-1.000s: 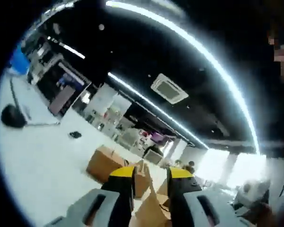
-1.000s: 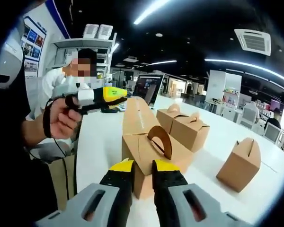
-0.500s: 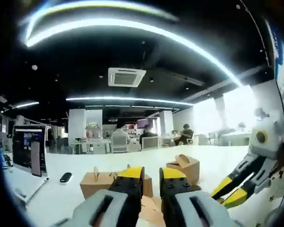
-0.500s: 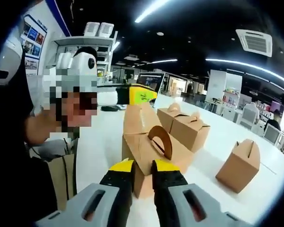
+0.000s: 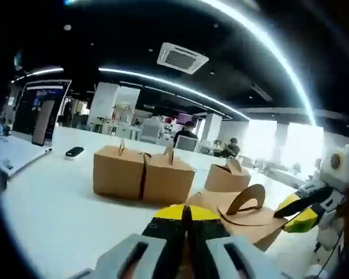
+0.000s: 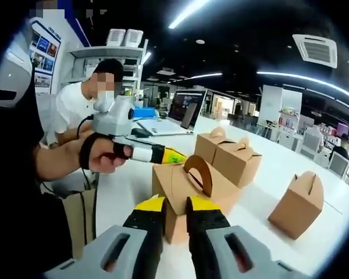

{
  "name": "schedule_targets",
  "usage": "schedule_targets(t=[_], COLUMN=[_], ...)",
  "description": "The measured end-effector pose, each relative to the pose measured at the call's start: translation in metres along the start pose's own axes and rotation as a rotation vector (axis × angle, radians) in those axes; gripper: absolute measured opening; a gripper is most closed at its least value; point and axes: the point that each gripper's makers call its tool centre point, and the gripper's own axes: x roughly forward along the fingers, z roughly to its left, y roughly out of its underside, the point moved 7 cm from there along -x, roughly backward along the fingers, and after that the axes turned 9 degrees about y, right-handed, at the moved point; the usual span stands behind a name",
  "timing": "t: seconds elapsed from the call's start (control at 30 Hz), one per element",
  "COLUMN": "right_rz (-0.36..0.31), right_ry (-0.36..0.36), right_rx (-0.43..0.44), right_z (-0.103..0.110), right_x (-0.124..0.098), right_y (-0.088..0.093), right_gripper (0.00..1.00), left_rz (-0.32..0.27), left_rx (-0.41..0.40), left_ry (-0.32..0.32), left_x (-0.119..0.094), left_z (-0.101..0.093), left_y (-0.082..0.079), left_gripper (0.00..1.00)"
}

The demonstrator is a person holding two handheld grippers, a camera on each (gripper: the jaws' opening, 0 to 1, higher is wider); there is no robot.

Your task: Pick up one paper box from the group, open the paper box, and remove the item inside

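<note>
Right gripper view takes in the white bench (image 6: 314,232), broad and bare to either side of the near paper box (image 6: 186,189), which stands just ahead of the right claw (image 6: 174,204). This box is the landmark: its arched handle (image 6: 199,173) runs away from the camera, so its long axis lies roughly along the right claw's line of sight. The right claw's jaws sit a narrow gap apart, at the box's near lower corner; whether they pinch cardboard I cannot tell. Beyond the box a joined pair of boxes (image 6: 231,156) stands near, and a single box (image 6: 298,203) stands well apart to its right. The left claw (image 6: 177,156), held in a hand (image 6: 104,157), reaches in from the left and touches or nearly touches the box's top edge.

In the left gripper view the same box (image 5: 244,212) lies directly ahead with its handle flap up; the left claw (image 5: 186,214) has its jaws pressed together, on what I cannot tell. The left claw seems better placed for the lid, with open room above.
</note>
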Motion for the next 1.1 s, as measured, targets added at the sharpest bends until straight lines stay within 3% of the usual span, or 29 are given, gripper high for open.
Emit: schedule_targets(t=[0.2, 0.43, 0.63, 0.7, 0.8, 0.97, 1.1], right_rz=[0.003, 0.033, 0.046, 0.049, 0.051, 0.049, 0.051], right_ry=[-0.012, -0.063, -0.101, -0.104, -0.109, -0.106, -0.105], right_rx=[0.006, -0.005, -0.031, -0.038, -0.035, -0.023, -0.027], right_z=[0.001, 0.000, -0.005, -0.004, -0.006, -0.008, -0.008], right_x=[-0.001, -0.005, 0.003, 0.006, 0.006, 0.006, 0.007], right_y=[-0.001, 0.002, -0.002, -0.003, -0.003, -0.002, -0.002], right_gripper=[0.15, 0.14, 0.14, 0.14, 0.14, 0.14, 0.14], left_rz=[0.017, 0.087, 0.104, 0.093, 0.092, 0.006, -0.050], left_rx=[-0.003, 0.005, 0.010, -0.029, -0.012, -0.040, -0.069], left_ry=[0.010, 0.069, 0.047, 0.054, 0.074, 0.057, 0.063], left_x=[0.003, 0.001, -0.006, -0.007, -0.009, -0.016, -0.022], left_z=[-0.004, -0.015, -0.013, -0.011, -0.010, 0.001, -0.001], left_y=[0.007, 0.012, 0.019, 0.021, 0.022, 0.009, 0.000], left_gripper=[0.04, 0.04, 0.04, 0.04, 0.04, 0.04, 0.05])
